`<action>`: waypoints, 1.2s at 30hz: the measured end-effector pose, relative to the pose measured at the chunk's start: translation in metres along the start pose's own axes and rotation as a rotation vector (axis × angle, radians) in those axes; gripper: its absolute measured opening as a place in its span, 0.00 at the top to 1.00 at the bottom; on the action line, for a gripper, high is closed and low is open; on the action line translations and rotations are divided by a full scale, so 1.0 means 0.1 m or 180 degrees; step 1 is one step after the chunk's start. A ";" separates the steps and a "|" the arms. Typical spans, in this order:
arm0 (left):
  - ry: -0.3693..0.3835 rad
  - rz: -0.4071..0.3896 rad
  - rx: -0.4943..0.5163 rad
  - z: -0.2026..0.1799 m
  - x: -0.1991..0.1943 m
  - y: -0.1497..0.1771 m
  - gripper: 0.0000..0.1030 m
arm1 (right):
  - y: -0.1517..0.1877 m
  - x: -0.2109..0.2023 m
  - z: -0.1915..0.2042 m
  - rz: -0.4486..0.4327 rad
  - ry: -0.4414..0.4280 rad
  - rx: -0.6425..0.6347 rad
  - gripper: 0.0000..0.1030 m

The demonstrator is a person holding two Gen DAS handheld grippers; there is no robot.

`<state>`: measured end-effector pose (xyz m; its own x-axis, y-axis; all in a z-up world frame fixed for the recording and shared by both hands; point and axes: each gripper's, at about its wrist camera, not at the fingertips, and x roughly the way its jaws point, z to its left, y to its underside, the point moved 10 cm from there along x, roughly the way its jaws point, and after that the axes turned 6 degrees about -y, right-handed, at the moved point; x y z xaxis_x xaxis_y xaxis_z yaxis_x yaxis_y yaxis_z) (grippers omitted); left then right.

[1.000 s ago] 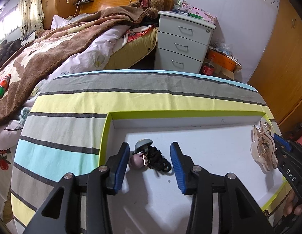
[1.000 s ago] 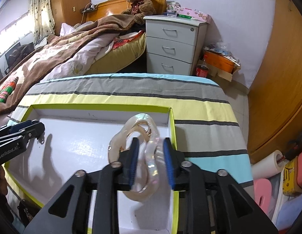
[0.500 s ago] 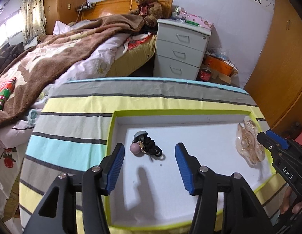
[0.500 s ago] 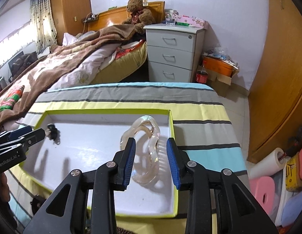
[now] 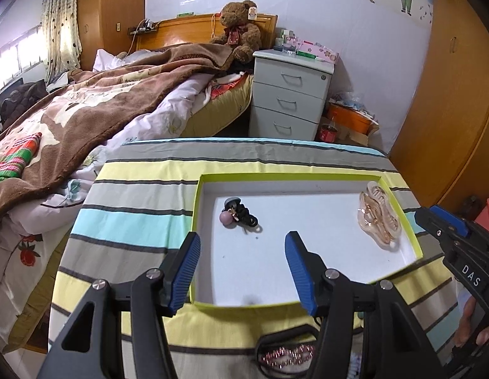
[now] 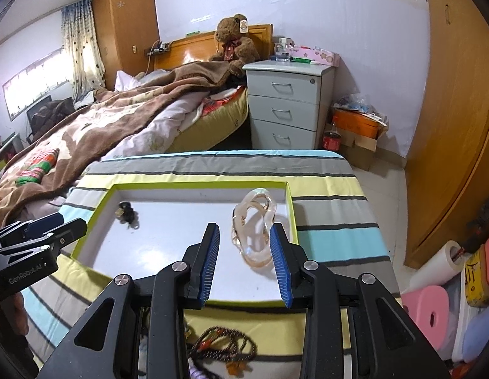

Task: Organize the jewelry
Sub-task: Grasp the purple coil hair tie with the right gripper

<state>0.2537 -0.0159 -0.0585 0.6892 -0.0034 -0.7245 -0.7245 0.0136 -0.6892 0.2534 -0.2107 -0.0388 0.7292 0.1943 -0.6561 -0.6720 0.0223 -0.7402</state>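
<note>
Inside green-rimmed tray [image 5: 415, 246], hair tie [image 5: 241, 216], clear claw clip [image 5: 378, 218], well apart

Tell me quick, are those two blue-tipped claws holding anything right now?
Left gripper: open, empty, above the tray.
Right gripper: open, empty; the clear hair claw lies in the tray beyond it.

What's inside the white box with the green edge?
Two things lie in the box: a black hair tie with beads on one side and a clear hair claw clip on the other. The near strip of its floor is hidden behind the front wall.
</note>
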 end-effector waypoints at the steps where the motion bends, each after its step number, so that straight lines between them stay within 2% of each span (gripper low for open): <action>1: 0.0008 -0.0014 0.0003 0.01 -0.03 0.01 0.44 | 0.01 -0.03 0.01 -0.0011 -0.0011 0.0002 0.67; 15: -0.0026 -0.0082 0.0013 0.12 -0.32 0.28 0.43 | 0.29 -0.39 0.19 -0.0101 -0.0086 -0.0033 0.66; 17: -0.0008 -0.0075 -0.0002 0.15 -0.34 0.34 0.43 | 0.36 -0.42 0.19 -0.0091 -0.0078 -0.0057 0.62; 18: 0.0016 -0.0072 -0.0014 0.16 -0.35 0.38 0.43 | 0.40 -0.44 0.19 -0.0091 -0.0078 -0.0055 0.54; 21: 0.0090 -0.0043 -0.0050 0.19 -0.38 0.49 0.42 | 0.55 -0.50 0.20 -0.0071 -0.0132 -0.0017 0.52; 27: 0.0292 0.0034 -0.0130 0.23 -0.40 0.69 0.39 | 0.86 -0.50 0.15 0.0084 -0.0130 0.0044 0.52; 36: 0.0384 0.0260 -0.0241 0.34 -0.32 1.02 0.39 | 1.27 -0.41 0.16 0.0374 -0.0194 0.0135 0.52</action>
<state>0.1575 0.0200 -0.1053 0.6248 -0.1253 -0.7707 -0.7800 -0.0566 -0.6232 0.1359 -0.2003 -0.1032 0.6369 0.2571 -0.7268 -0.7580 0.0370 -0.6512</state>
